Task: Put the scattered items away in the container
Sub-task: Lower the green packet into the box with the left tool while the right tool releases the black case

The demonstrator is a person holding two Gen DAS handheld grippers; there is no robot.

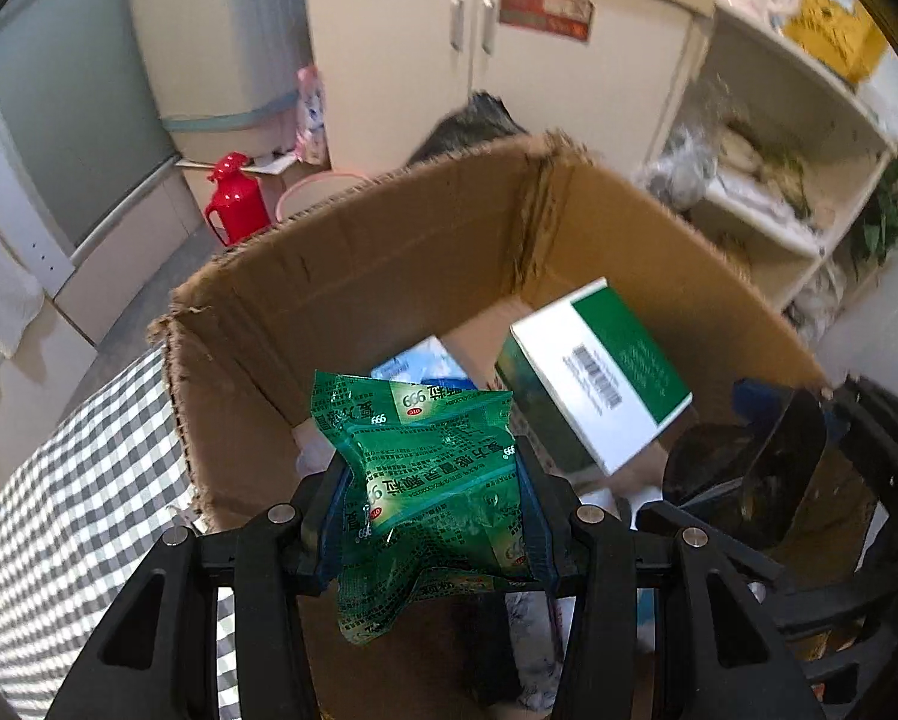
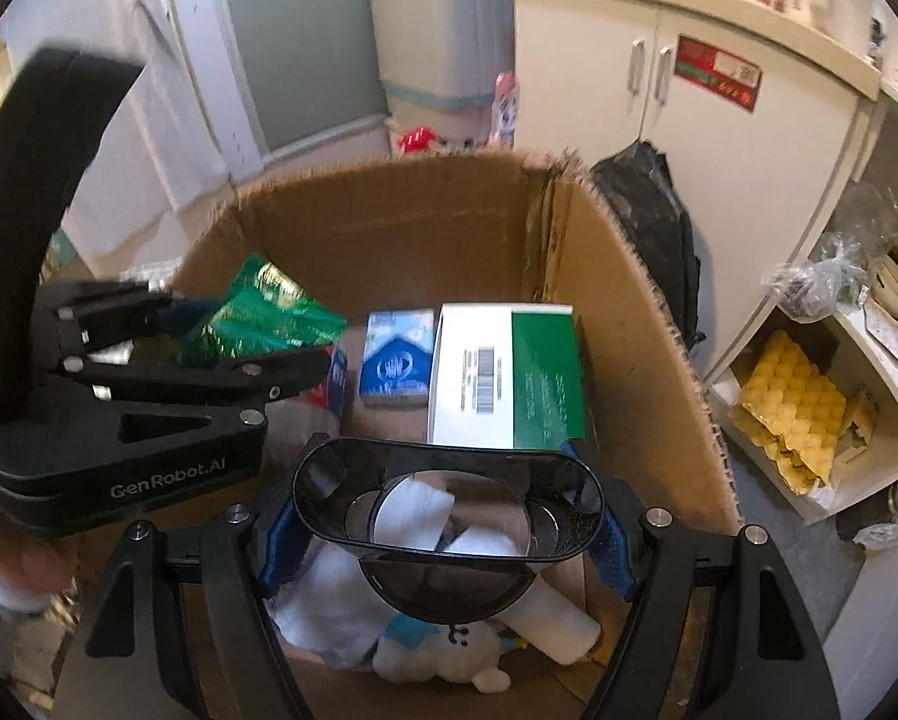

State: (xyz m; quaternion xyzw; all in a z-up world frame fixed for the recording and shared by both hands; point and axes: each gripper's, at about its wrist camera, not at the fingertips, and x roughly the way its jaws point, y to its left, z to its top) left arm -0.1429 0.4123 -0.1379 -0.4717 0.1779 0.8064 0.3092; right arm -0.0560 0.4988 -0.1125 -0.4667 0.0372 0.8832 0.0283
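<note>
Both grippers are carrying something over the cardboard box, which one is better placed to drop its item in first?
Probably right. The right gripper holds its dark plastic cup over the box's middle; the left gripper holds its green packets near the side wall.

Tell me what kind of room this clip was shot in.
Probably a lived-in home kitchen or utility corner: a cream two-door cabinet, open white shelves with bagged odds and ends, and a red thermos jug on the floor.

Dark cup [image 2: 446, 516] over cardboard box [image 2: 389, 222]
</note>
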